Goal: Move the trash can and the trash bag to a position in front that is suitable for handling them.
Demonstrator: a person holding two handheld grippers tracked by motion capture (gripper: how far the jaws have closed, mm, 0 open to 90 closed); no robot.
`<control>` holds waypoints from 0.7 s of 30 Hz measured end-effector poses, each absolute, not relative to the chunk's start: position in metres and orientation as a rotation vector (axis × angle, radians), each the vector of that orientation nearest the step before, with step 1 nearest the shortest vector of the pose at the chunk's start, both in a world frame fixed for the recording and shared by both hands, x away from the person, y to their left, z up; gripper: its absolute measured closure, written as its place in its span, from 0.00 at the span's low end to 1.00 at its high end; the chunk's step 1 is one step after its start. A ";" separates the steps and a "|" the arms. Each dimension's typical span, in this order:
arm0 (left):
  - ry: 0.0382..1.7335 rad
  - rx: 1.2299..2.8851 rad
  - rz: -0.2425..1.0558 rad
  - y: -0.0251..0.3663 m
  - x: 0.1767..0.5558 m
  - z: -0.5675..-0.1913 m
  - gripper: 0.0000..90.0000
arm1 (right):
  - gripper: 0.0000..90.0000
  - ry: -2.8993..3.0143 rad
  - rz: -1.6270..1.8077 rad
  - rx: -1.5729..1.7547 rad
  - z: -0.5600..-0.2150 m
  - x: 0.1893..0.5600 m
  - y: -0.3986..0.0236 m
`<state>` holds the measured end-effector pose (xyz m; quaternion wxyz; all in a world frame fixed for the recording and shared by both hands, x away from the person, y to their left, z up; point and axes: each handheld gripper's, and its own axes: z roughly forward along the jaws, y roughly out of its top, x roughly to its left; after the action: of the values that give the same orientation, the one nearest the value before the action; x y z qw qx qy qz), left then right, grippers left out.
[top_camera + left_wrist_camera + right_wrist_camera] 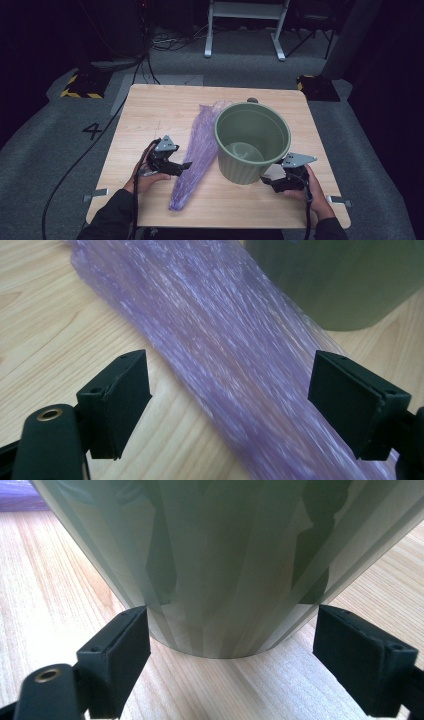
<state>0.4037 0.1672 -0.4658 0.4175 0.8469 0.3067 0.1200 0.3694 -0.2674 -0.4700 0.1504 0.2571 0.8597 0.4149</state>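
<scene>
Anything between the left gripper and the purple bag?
Nothing visible. The left gripper is open, jaws wide to either side of the purple bag, which lies flat on the table just ahead of it. The green bin stands beyond the bag, not in the way.

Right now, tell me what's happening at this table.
A person works at a wooden table with a gripper in each hand. The left gripper is open, its fingers poised either side of a long purple plastic bag lying flat beside a green ribbed bin. The right gripper is also open, at the base of the upright bin, fingers flanking it without clearly pressing. Nothing is lifted.
</scene>
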 end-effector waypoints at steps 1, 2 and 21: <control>0.780 2.126 0.298 0.165 0.408 -0.467 0.18 | 0.17 2.468 1.191 0.738 -0.470 0.370 -0.267; 0.781 2.123 0.301 0.163 0.412 -0.467 0.18 | 0.17 2.468 1.190 0.741 -0.471 0.370 -0.266; 0.869 2.232 0.272 0.139 0.449 -0.497 0.24 | 0.21 2.466 1.108 0.829 -0.488 0.365 -0.286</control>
<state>0.4494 0.1393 -0.4972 0.3574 0.8647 0.3368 0.1055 0.3649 -0.2858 -0.4882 0.1565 0.2896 0.8613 0.3870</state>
